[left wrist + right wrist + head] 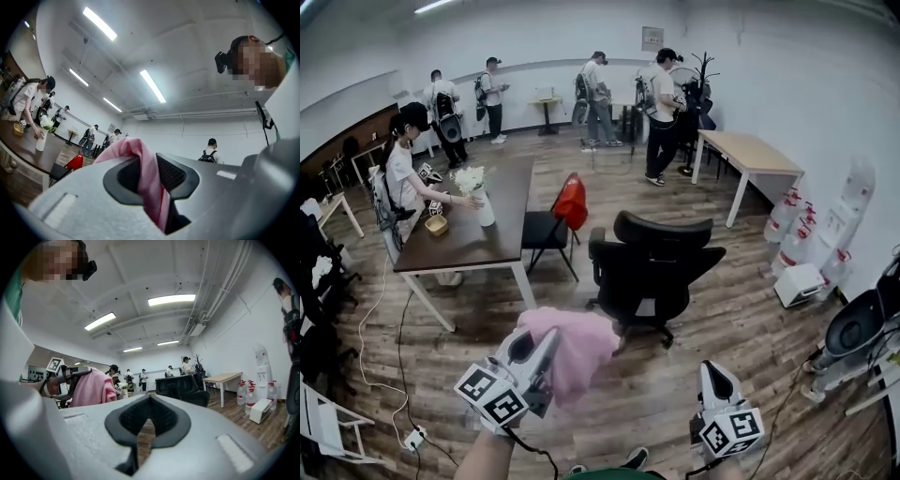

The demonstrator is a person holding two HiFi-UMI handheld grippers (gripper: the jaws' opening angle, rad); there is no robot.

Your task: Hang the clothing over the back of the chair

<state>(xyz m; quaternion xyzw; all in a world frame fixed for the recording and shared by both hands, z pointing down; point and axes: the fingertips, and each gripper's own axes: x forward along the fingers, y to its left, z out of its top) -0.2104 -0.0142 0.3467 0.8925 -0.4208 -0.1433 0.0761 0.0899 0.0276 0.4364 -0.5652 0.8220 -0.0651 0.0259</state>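
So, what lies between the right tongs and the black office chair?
Only bare wooden floor, in the head view, between right tongs and black office chair.

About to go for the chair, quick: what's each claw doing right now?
Left claw: closed on the pink garment.
Right claw: closed, nothing in it.

The left tongs are held low in front of the body and point forward and a little up. Their jaws are closed on a fold of the pink clothing. The right tongs are at the same height, well apart from the left ones. They point forward and level, and their jaws meet at the tips with nothing between them. The left forearm shows at the bottom edge.
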